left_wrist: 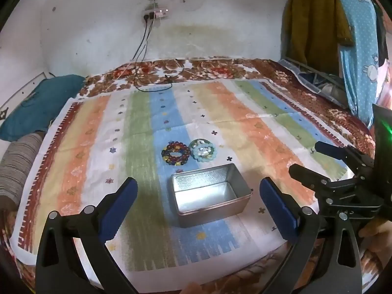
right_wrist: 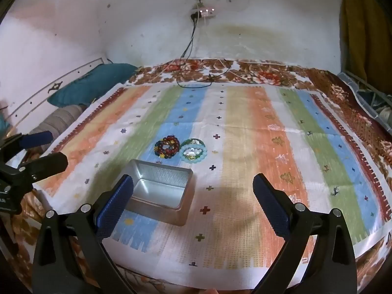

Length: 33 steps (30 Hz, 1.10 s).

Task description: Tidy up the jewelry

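Left tool (left_wrist: pixel 198 204) wide open, right tool (right_wrist: pixel 193 201) wide open (both empty), held side by side

Striped pastel cloth (left_wrist: pixel 152 127) spread over a brown floral bedspread (left_wrist: pixel 220 67). Teal pillow (left_wrist: pixel 41 103) sits at about 9 o'clock, with a grey striped rolled blanket (left_wrist: pixel 17 169) just below it. White wall socket (left_wrist: pixel 155 13) at 12, black cables (left_wrist: pixel 142 46) dangling onto the bed. Mustard-coloured garment (left_wrist: pixel 316 24) and blue dotted fabric (left_wrist: pixel 357 49) hang at 2 o'clock.

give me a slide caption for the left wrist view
Open left tool above empty metal tin, two beaded bracelets beyond.
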Tool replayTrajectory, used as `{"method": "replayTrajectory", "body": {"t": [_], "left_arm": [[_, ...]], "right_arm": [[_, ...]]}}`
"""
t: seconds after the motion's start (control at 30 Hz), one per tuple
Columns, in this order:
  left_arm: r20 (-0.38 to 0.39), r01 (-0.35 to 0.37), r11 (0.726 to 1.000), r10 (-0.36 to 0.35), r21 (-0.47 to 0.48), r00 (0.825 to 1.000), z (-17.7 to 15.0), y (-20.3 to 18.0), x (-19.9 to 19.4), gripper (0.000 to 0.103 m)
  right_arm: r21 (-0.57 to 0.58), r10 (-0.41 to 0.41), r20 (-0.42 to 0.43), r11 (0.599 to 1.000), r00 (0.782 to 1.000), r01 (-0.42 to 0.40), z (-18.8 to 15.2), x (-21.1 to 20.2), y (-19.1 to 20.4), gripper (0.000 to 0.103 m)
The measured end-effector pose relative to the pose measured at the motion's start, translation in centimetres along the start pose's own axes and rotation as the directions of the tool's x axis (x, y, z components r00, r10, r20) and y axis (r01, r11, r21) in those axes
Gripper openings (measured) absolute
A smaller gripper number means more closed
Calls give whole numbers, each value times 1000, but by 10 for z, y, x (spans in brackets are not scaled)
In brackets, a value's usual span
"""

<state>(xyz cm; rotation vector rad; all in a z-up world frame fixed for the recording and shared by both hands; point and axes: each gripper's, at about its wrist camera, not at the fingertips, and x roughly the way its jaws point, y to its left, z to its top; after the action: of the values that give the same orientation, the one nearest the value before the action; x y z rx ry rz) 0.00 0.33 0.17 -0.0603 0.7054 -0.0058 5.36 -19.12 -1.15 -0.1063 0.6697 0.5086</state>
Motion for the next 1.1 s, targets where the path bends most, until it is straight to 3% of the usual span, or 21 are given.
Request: {"method": "replayTrajectory", "body": {"t": [0.23, 0.7, 0.83, 1.1], "left_arm": [[5, -79, 997, 79, -18, 997, 2, 2, -4, 97], [-20, -98, 994, 97, -55, 995, 3, 6, 0, 97], [-30, -147, 987, 145, -61, 989, 3, 6, 2, 97], [-34, -123, 989, 120, -85, 992, 2, 8, 2, 97]], "right_arm": [[-1, 5, 4, 1000, 1000, -5, 1, -1, 0, 99], [35, -11, -36, 999, 999, 12, 1, 7, -8, 99], [36, -10, -37, 999, 999, 11, 1, 9, -8, 99], [40, 0, -50, 999, 999, 2, -1, 11, -8, 99]]}}
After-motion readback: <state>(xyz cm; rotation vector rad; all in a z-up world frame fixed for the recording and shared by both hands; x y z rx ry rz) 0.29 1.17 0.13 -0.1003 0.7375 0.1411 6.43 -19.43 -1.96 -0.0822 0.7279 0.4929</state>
